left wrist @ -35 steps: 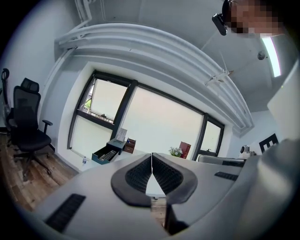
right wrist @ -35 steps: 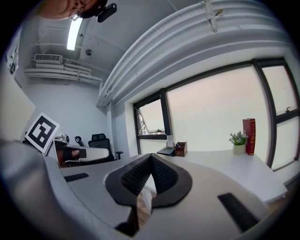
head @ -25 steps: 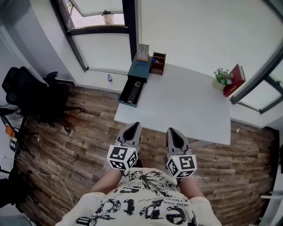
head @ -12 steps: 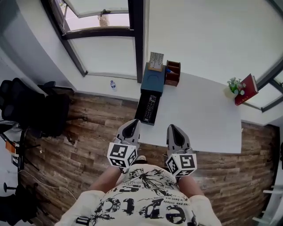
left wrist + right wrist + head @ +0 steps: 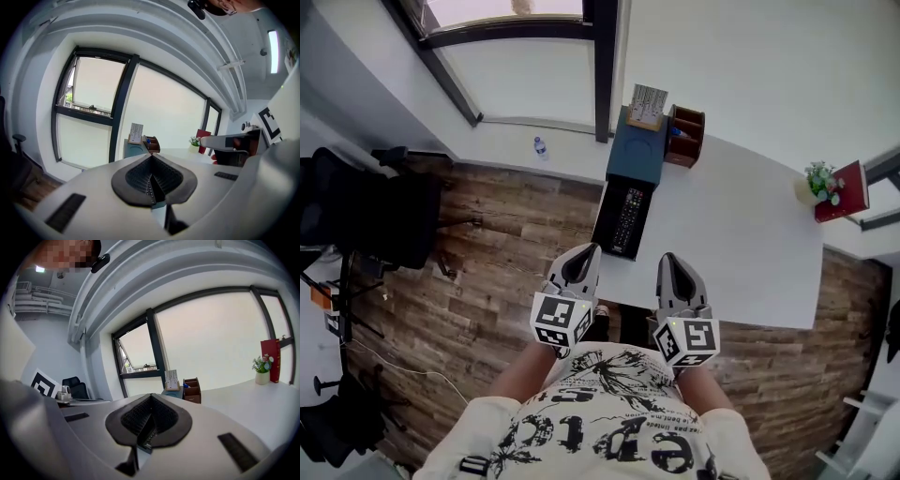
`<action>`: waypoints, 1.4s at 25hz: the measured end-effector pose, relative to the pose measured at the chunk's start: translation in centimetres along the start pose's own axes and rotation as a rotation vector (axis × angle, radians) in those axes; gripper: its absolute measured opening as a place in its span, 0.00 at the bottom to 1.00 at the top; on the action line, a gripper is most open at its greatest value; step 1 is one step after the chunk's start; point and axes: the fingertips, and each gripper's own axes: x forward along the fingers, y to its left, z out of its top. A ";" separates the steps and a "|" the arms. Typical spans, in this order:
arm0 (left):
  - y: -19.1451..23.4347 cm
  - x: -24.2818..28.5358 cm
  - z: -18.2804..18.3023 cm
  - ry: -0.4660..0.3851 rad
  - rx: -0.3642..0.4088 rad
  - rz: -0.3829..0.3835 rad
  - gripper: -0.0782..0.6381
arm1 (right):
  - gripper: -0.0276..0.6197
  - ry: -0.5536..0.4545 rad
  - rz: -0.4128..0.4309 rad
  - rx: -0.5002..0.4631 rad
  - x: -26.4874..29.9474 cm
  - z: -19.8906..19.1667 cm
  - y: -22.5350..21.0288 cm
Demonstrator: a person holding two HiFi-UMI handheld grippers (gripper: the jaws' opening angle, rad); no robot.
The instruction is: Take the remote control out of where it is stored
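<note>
The slim black remote control [image 5: 628, 216] is lying in the open dark drawer [image 5: 607, 223], which is jutting out from the teal box [image 5: 639, 155] at the left end of the white table [image 5: 741, 234]. Its long axis is running straight away from the person, with the near end pointing back between the two tools. The left gripper [image 5: 584, 255] is hovering with jaws pressed together on nothing, and the right gripper [image 5: 668, 264] likewise. Both are sitting just short of the drawer. The left looks marginally nearer, the remote lying ahead and slightly to its right.
</note>
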 end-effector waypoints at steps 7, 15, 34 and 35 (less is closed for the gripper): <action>0.1 5.7 -1.9 0.115 0.091 0.046 0.12 | 0.03 0.112 0.058 0.045 4.7 -1.5 -4.0; 0.6 11.5 -8.0 0.358 -0.038 0.037 0.13 | 0.03 0.259 0.164 0.043 9.5 -5.5 -6.4; 2.2 18.7 -15.0 0.723 -0.053 0.079 0.44 | 0.03 0.338 0.166 0.071 13.5 -7.2 -13.0; 2.3 18.6 -15.5 0.746 -0.050 0.083 0.44 | 0.03 0.340 0.160 0.073 13.5 -7.3 -13.3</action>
